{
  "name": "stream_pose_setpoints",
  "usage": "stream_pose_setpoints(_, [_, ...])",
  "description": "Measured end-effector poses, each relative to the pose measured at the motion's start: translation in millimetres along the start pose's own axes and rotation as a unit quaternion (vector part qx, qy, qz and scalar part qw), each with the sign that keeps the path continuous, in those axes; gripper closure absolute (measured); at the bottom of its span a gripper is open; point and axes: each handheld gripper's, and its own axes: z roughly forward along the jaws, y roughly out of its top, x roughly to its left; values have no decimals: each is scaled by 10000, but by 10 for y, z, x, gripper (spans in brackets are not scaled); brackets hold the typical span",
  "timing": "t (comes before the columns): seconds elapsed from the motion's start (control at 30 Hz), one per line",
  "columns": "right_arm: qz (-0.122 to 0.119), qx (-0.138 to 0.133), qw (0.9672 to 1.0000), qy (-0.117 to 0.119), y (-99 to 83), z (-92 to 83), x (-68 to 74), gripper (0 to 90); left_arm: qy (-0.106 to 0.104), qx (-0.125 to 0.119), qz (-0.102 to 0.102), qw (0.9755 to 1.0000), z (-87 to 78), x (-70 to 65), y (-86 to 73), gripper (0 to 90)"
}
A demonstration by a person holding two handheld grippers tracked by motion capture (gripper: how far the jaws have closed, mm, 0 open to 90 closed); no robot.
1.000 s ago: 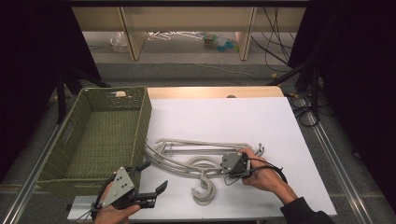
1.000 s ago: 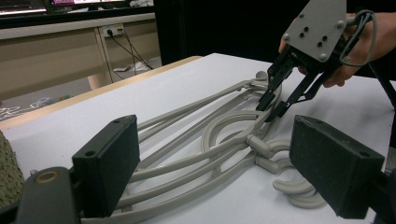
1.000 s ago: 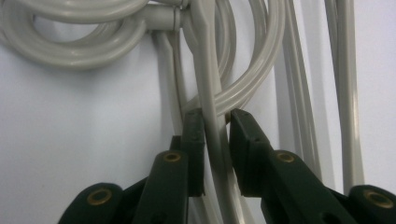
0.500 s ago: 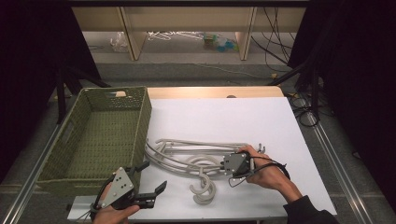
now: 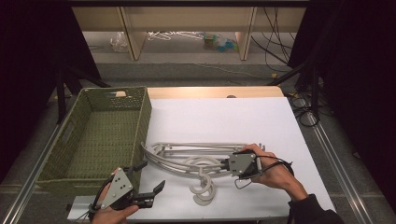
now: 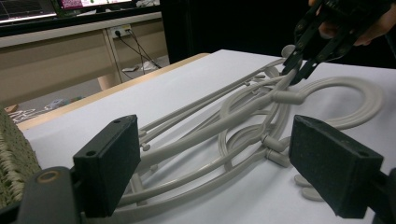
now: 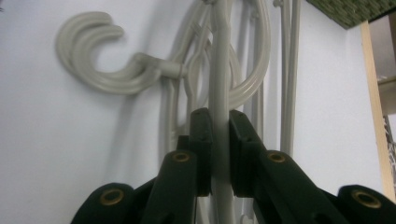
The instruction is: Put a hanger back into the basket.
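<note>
Hangers (image 5: 187,158), a tangled bundle of pale grey plastic ones, lay on the white counter (image 5: 224,121) near its front edge, just to the right of a green woven basket (image 5: 100,135). Their long curved arms fanned out from the basket side toward the right, and their hooks curled together near the counter's front.

The right claw (image 5: 223,164), held in the person's right hand (image 5: 275,170), was closed narrowly on one of the hangers. In the right gripper view, its two black jaws pressed on either side of a single grey bar (image 7: 220,116) running straight up between them, with the hooks (image 7: 98,51) looping away at the upper left and a corner of the basket (image 7: 350,11) at the upper right.

The left claw (image 5: 149,179) sat at the front left of the counter, held in the person's left hand (image 5: 114,212), just in front of the basket's near corner. Its jaws stood wide apart and held nothing. In the left gripper view, the two black pads (image 6: 109,161) framed the bundle of hangers (image 6: 224,121) lying on the counter ahead of them, apart from both pads. Farther off in that view, the right claw (image 6: 294,70) gripped a grey bar at the top of the bundle.

Beyond the counter's far edge were wooden shelf legs (image 5: 130,32) and some clutter on the floor (image 5: 187,58).
</note>
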Motion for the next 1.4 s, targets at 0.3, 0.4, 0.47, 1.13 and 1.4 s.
stream_pose_setpoints(0.3, [-389,-265,9986,259,32,-44,43,822,8,260,235,9994,155,-86,27,229])
stream_pose_setpoints(0.4, [-246,-132,9994,227,40,-89,88,822,-50,344,444,9984,267,-146,42,241])
stream_pose_setpoints(0.47, [-499,-358,9977,275,49,-63,61,823,-187,473,707,9962,335,-198,52,259])
stream_pose_setpoints(1.13, [-430,-323,9978,385,36,-168,113,821,-851,1283,1828,9710,810,-476,84,495])
stream_pose_setpoints(1.4, [-560,-383,9964,508,45,-147,115,818,-1098,1556,2272,9550,852,-504,132,634])
